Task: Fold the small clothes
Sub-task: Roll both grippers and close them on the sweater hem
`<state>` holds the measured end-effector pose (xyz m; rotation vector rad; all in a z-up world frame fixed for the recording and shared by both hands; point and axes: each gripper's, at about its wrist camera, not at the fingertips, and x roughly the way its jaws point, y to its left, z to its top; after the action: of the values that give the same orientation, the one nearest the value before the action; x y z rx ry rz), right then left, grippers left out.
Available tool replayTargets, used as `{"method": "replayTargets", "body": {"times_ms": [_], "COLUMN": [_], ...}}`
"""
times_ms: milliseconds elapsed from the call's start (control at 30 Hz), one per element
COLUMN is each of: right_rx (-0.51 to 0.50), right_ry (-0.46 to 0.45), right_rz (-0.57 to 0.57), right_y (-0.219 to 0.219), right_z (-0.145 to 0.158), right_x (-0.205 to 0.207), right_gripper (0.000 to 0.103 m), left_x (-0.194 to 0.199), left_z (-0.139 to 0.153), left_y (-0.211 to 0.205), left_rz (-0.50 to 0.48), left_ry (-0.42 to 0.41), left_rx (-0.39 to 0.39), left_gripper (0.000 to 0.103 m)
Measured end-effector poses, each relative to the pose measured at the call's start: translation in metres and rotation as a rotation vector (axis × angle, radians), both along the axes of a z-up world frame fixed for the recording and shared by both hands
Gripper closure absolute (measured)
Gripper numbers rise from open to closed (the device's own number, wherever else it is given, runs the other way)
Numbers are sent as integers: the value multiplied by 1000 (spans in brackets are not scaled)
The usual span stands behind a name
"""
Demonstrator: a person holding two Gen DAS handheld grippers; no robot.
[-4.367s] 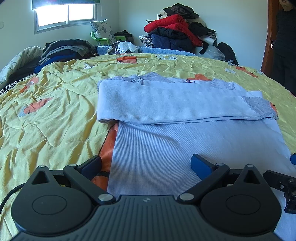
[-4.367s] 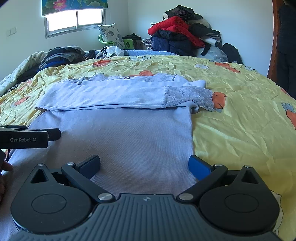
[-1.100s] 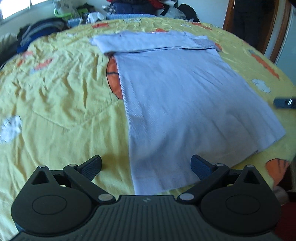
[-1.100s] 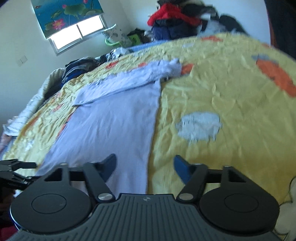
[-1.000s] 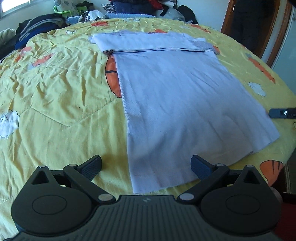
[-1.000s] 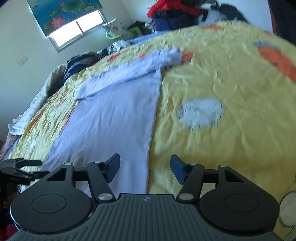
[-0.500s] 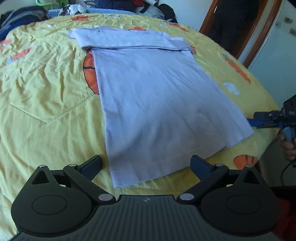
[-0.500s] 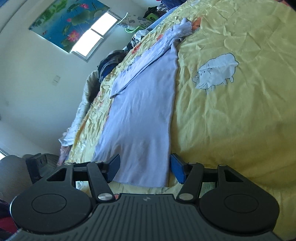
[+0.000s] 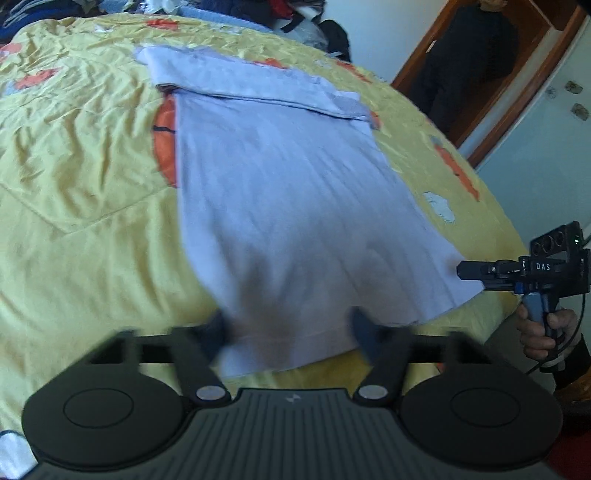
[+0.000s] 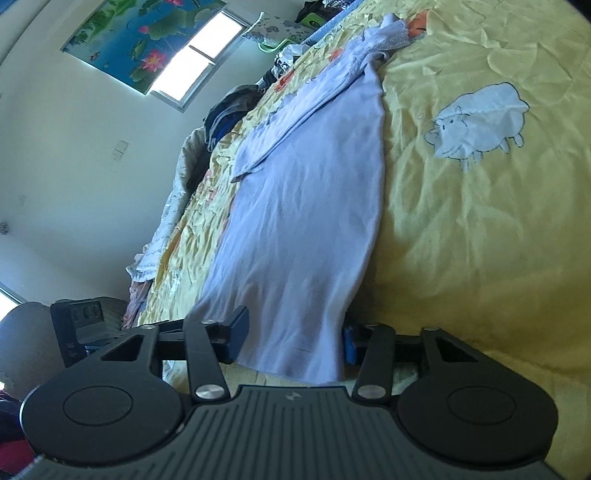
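A lilac long-sleeved top (image 9: 288, 192) lies flat on the yellow bedspread (image 9: 81, 206), its sleeves folded across the far end. My left gripper (image 9: 291, 332) is at the near left corner of the hem. Its jaws are blurred and closing, with the cloth between them but not pinched. In the right wrist view the top (image 10: 303, 206) runs away from the camera, and my right gripper (image 10: 293, 338) straddles the hem's right corner. Its jaws are closing too, with a wide gap left. From the left wrist view the right gripper (image 9: 463, 271) touches that corner, held in a hand (image 9: 543, 332).
The hem lies close to the bed's near edge. Someone in dark clothes (image 9: 472, 55) stands in the doorway at the right. Piled clothes (image 9: 295, 14) sit beyond the far end of the bed. A window (image 10: 199, 51) is on the far wall.
Both grippers came back from mid-garment to the hem at the bed's near edge. The left jaws have narrowed around the left corner. The right gripper rolled, dropped to the right corner, and narrowed.
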<state>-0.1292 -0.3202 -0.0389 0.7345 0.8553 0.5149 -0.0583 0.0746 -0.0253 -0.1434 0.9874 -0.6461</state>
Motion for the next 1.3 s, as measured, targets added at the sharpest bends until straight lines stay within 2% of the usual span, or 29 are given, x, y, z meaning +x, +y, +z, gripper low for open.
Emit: {"method": "replayTargets", "body": {"times_ms": [33, 67, 100, 200, 367, 500, 600, 633, 700, 800, 867, 933, 1000, 1133, 1300], "right_rx": [-1, 0, 0, -9, -24, 2, 8, 6, 8, 6, -10, -30, -56, -85, -99], "right_ry": [7, 14, 22, 40, 43, 45, 43, 46, 56, 62, 66, 50, 35, 13, -52], "right_rz": [-5, -10, -17, -34, -23, -20, -22, -21, -26, -37, -53, -65, -67, -67, -62], "right_y": [-1, -3, -5, -7, -3, -2, -1, -1, -2, -3, -1, 3, 8, 13, 18], "right_z": [-1, -3, -4, -9, -9, -12, -13, -12, -13, -14, -15, -12, -8, 2, 22], "right_x": [-1, -1, -2, -4, -5, -6, -5, -5, -5, -5, -4, -7, -8, -8, -10], "right_gripper": [58, 63, 70, 82, 83, 83, 84, 84, 86, 92, 95, 93, 99, 97, 97], "left_x": [1, 3, 4, 7, 8, 16, 16, 14, 10, 6, 4, 3, 3, -4, -4], "left_z": [0, -1, -2, -3, -7, -10, -9, -8, -8, -10, -10, -9, -6, 4, 16], "left_y": [3, 6, 9, 14, 28, 25, 17, 15, 14, 18, 19, 17, 13, 4, 7], "left_rz": [11, 21, 25, 44, 80, 96, 98, 105, 119, 132, 139, 147, 158, 149, 153], "left_ry": [3, 12, 19, 38, 59, 94, 78, 64, 38, 30, 25, 21, 14, -44, -82], "left_rx": [5, 0, -9, -43, -97, -151, -131, -106, -55, -53, -50, -34, -10, 29, 21], "left_gripper": [63, 65, 65, 65, 65, 65, 67, 76, 88, 94, 95, 96, 96, 96, 96]}}
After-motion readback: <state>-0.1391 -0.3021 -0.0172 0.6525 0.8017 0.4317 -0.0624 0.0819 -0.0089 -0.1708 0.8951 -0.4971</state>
